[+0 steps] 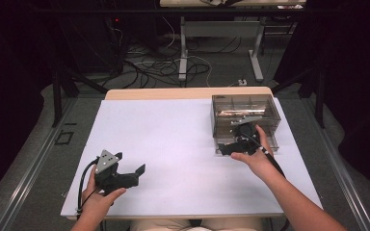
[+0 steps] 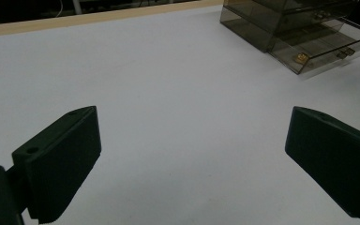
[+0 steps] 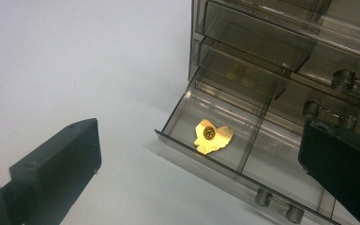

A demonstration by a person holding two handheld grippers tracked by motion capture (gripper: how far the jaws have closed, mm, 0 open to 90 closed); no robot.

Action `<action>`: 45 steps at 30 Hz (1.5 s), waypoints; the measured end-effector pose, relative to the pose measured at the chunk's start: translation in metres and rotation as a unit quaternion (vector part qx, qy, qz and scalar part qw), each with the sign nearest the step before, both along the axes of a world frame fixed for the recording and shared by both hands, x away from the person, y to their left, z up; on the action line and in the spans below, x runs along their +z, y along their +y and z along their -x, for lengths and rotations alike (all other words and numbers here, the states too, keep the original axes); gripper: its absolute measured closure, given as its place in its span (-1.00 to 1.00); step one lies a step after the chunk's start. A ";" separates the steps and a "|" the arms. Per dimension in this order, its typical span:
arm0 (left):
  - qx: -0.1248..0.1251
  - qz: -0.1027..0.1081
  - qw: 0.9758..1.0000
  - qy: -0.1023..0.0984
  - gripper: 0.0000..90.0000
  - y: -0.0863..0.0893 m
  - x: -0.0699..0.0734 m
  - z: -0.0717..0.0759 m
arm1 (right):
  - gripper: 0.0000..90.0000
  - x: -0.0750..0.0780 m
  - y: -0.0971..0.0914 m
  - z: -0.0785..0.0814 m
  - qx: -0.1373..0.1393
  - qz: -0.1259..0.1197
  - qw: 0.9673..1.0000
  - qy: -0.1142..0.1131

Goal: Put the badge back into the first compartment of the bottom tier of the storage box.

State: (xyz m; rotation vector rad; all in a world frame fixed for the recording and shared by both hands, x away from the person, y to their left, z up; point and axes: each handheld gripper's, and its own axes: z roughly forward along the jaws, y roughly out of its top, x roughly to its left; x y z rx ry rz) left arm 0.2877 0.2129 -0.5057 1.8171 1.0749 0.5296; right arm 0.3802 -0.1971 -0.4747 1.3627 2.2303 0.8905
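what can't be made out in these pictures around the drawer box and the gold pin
- Gold pin, right gripper view: it lies back side up in the open drawer, so its front design is hidden.
- Drawer box, high view: contents are too small and glary to read; the right tool and hand cover the open drawer's front.
- Upper drawers, right gripper view: cut off by the top edge, tinted walls blur what is inside.

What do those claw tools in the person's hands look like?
Each hand holds a matt black tool. The left claw has two broad, flat, wedge-shaped jaws, a grey three-cornered plate on top and a black cable looping from it. The right claw is likewise black, with its own cable. The forearms are bare, with no sleeves.
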 end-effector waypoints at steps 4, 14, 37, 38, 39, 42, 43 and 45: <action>0.001 0.000 1.000 0.002 -0.91 0.000 0.000 0.000 | -1.00 0.001 0.000 0.008 0.009 0.000 1.000 -0.006; -0.001 0.001 1.000 0.003 -0.91 -0.002 -0.001 0.000 | -1.00 0.002 -0.003 0.027 0.026 -0.010 1.000 -0.014; -0.002 0.000 1.000 0.001 -0.90 -0.002 -0.001 -0.001 | -1.00 -0.030 -0.032 0.063 0.019 -0.038 0.999 -0.020; -0.002 0.000 1.000 0.002 -0.90 -0.002 -0.001 -0.001 | -1.00 -0.031 -0.034 0.064 0.016 -0.041 0.999 -0.019; -0.002 -0.002 1.000 0.001 -0.90 -0.002 -0.001 -0.001 | -1.00 -0.033 -0.035 0.065 0.013 -0.042 0.999 -0.019; -0.002 -0.001 1.000 0.004 -0.90 -0.003 -0.001 0.000 | -1.00 -0.036 -0.039 0.067 0.007 -0.046 0.999 -0.022; -0.002 -0.001 1.000 0.003 -0.90 -0.003 -0.001 0.000 | -1.00 -0.037 -0.041 0.068 0.004 -0.042 0.999 -0.024; -0.002 0.000 1.000 0.003 -0.90 -0.003 -0.001 0.000 | -1.00 -0.039 -0.043 0.068 0.000 -0.045 0.999 -0.023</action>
